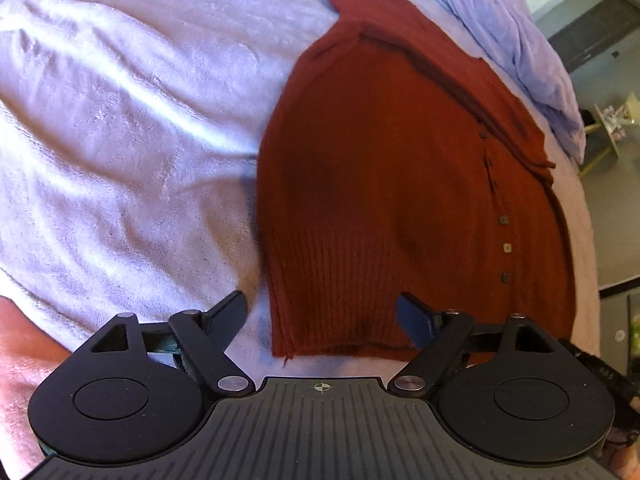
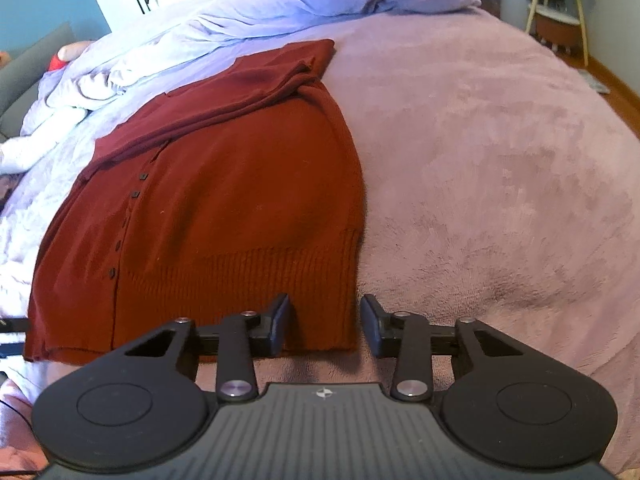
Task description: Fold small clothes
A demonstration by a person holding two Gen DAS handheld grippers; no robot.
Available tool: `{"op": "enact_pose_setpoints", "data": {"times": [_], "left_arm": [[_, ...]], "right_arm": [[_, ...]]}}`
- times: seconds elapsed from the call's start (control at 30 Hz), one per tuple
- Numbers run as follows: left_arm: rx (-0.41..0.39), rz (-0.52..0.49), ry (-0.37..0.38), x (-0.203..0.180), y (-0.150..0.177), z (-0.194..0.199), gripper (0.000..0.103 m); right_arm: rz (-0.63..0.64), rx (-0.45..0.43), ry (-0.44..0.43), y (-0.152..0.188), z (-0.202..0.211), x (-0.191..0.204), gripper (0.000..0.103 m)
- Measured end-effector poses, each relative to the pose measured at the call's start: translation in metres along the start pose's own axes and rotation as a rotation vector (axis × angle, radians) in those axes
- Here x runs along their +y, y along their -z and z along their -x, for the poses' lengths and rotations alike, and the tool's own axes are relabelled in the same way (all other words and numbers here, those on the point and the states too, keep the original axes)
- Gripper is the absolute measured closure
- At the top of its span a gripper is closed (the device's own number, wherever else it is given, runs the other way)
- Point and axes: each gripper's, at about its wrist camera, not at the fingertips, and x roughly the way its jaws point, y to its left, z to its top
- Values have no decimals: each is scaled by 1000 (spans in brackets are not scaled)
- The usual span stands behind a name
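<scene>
Left wrist view: left gripper (image 1: 322, 314) fingers spread astride the red cardigan (image 1: 400, 208) hem corner. Right gripper (image 2: 325, 326) likewise spread at the opposite corner; rumpled lavender duvet (image 2: 248, 12) beyond.

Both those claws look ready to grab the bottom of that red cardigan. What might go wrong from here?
The left gripper and right gripper are open at the hem corners of the red cardigan. Risks:
1. A finger may pinch the fuzzy blanket along with the knit.
2. The folded sleeve lies loose on top and may slide off when the hem lifts.
</scene>
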Motion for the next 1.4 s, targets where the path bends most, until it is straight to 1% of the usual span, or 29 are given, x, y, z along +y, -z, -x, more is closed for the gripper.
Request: {"op": "enact_pose_setpoints", "data": {"times": [0.03, 0.07, 0.1, 0.13, 0.17, 0.2, 0.3, 0.4, 0.43, 0.47, 0.5, 0.53, 0.6, 0.63, 0.67, 0.73, 0.8, 0.83, 0.9, 0.97, 1.03, 1.13, 1.2, 1.27, 1.3, 1.33, 1.37, 1.4], "left_arm": [[4, 3, 11, 1, -1, 1, 25], [8, 5, 28, 1, -2, 1, 30], [14, 7, 47, 3, -2, 3, 42], [28, 12, 65, 4, -4, 3, 50], [36, 16, 77, 5, -6, 2, 51], [40, 22, 84, 6, -6, 1, 51], [70, 28, 93, 8, -9, -5, 49], [92, 19, 119, 8, -14, -8, 49], [102, 20, 138, 8, -16, -8, 53], [107, 22, 151, 7, -18, -9, 59], [113, 19, 160, 6, -19, -9, 79], [118, 15, 167, 5, -22, -9, 94], [98, 3, 147, -2, -28, -5, 94], [81, -14, 141, -6, -31, 0, 93], [54, -30, 149, -12, -37, 6, 93], [-10, -46, 186, -23, -50, 19, 93], [-77, -73, 199, -34, -67, 30, 94], [-118, -96, 200, -42, -78, 34, 94], [-174, -120, 194, -51, -98, 36, 94], [-224, -144, 168, -59, -119, 31, 94], [-265, -167, 116, -68, -137, 19, 94], [-286, -153, 56, -72, -158, -2, 94], [-289, -140, 3, -71, -167, -16, 94], [-281, -140, -45, -71, -170, -26, 90], [-285, -139, -50, -67, -170, -26, 82], [-293, -144, -50, -64, -169, -23, 68], [-303, -155, -52, -61, -167, -21, 60], [-308, -171, -49, -58, -165, -18, 50]], "right_arm": [[-10, 4, -11, -1, -1, -1, 73], [-21, 7, -22, -1, -1, -3, 80], [-29, 10, -30, -1, -2, -5, 83], [-36, 16, -45, -2, -2, -8, 89], [-46, 21, -62, -2, -2, -10, 94], [-55, 25, -77, -2, -2, -11, 94], [-99, 43, -107, -3, -3, -17, 94], [-129, 73, -136, -4, -6, -21, 90], [-136, 85, -147, -5, -8, -21, 89], [-143, 100, -159, -6, -9, -21, 89], [-148, 113, -168, -7, -11, -21, 89], [-147, 127, -176, -8, -13, -20, 89], [-150, 144, -190, -9, -16, -20, 92], [-154, 153, -203, -11, -17, -20, 96], [-159, 161, -215, -13, -18, -20, 98], [-207, 161, -268, -22, -17, -23, 98], [-249, 136, -309, -36, -16, -24, 98], [-254, 114, -324, -46, -15, -24, 98], [-250, 70, -344, -69, -18, -18, 98], [-235, 26, -342, -92, -23, -10, 98], [-192, -19, -317, -115, -33, 3, 98], [-128, -76, -254, -141, -53, 19, 98], [-106, -88, -212, -151, -69, 26, 98], [-53, -98, -134, -157, -82, 34, 98], [-21, -97, -96, -158, -88, 38, 97], [-6, -91, -75, -157, -90, 39, 96], [9, -91, -70, -156, -92, 40, 95], [29, -102, -77, -154, -92, 41, 91]]}}
